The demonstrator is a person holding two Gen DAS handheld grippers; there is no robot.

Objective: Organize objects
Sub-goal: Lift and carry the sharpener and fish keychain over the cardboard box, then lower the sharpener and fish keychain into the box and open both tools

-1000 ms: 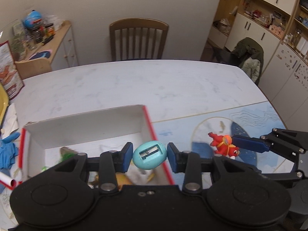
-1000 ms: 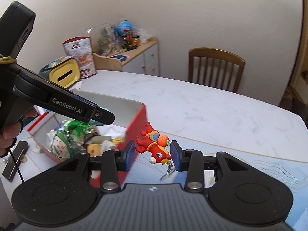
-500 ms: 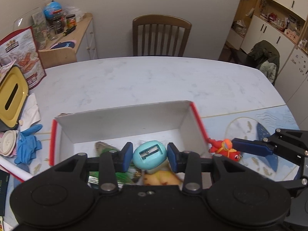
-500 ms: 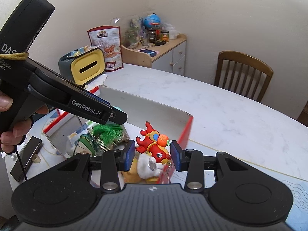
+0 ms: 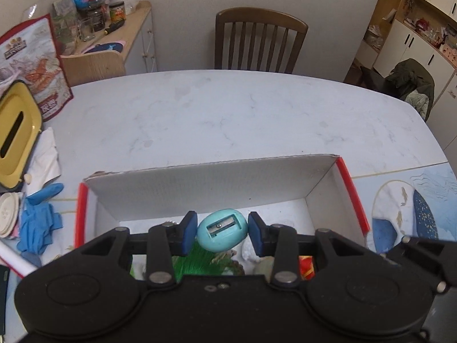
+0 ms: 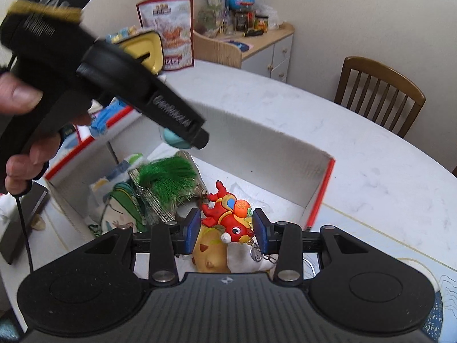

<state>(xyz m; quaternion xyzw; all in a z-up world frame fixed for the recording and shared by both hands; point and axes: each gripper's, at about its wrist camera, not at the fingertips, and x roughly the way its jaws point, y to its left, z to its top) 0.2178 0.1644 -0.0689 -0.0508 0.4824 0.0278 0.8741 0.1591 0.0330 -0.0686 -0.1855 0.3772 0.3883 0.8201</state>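
My left gripper [image 5: 222, 233] is shut on a turquoise egg-shaped pencil sharpener [image 5: 222, 233], held over the inside of a red-edged white cardboard box [image 5: 211, 183]. My right gripper [image 6: 227, 227] is shut on a red toy keychain figure [image 6: 227, 218] whose chain dangles below; it hangs over the box's [image 6: 320, 194] right end. In the right wrist view the left gripper's body [image 6: 120, 85], held by a hand [image 6: 20, 97], crosses the upper left, with the sharpener [image 6: 174, 140] peeking under it. Inside the box lie a green bristly toy [image 6: 168, 180], a yellow toy [image 6: 211, 253] and a green-and-white pouch [image 6: 122, 205].
The box stands on a white marble table [image 5: 228, 114] beside a blue patterned mat [image 5: 405, 208]. Left of it are blue gloves [image 5: 37, 220], a yellow-lidded container [image 5: 17, 131] and a snack bag [image 5: 34, 63]. A wooden chair [image 5: 260, 43] and a side cabinet [image 5: 120, 43] stand behind.
Both grippers moved left and down from beside the box to over its inside, each still gripping its object. The box now fills the lower middle of both views.
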